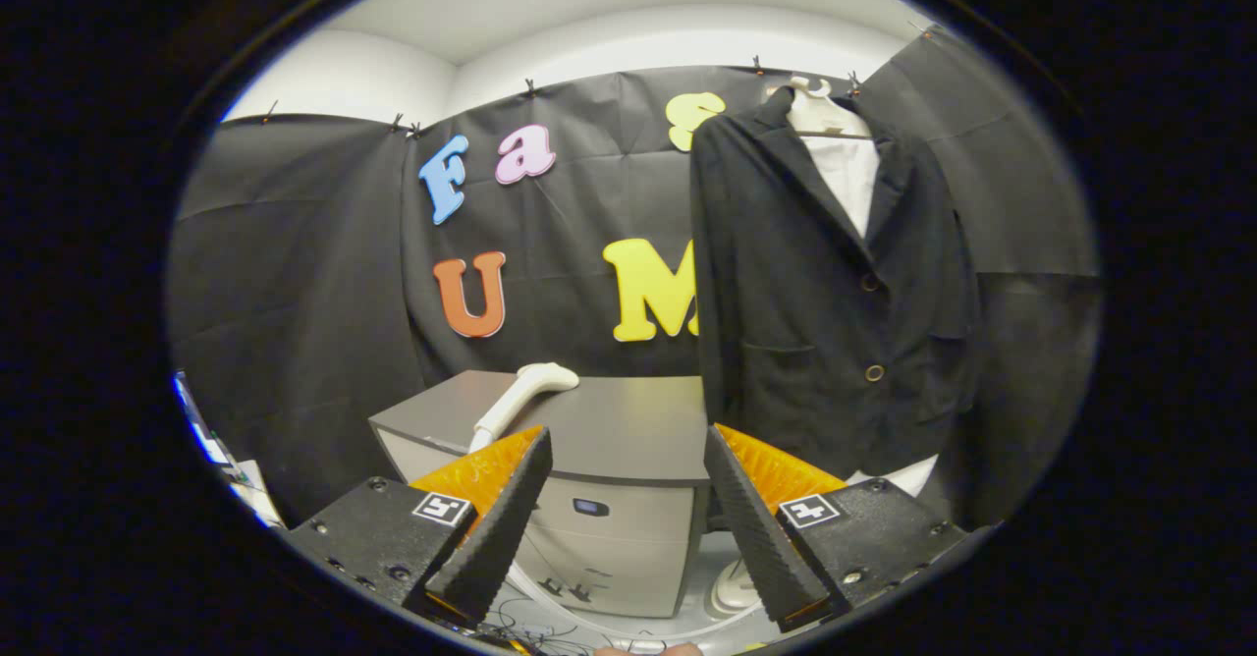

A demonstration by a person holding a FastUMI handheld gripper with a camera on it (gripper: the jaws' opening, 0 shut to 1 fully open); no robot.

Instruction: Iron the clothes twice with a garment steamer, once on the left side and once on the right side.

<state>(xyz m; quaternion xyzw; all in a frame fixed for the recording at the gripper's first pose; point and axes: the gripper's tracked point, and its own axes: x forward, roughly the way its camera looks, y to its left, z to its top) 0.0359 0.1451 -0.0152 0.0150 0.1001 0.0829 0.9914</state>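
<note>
The gripper (628, 450) has its fingers spread wide and grasping nothing. It sits back from the bench (628, 420). The steamer (520, 396) lies on the bench top just beyond the left finger, its head pointing toward the middle of the bench and its handle sloping down off the near edge, where the finger hides the lower end. The jacket (835, 293) hangs on a hanger to the right of the bench, over a white shirt, its hem just above the right finger.

The likely trouble is in the pickup. The handle looks smooth and rounded and lies at a slant, so a grip closed off-axis could let it roll or slip out. A hose seems to run down in front of the bench; it could snag the edge and drag on the steamer. Swinging right, the head could catch the jacket's hem or push the hanger askew.
</note>
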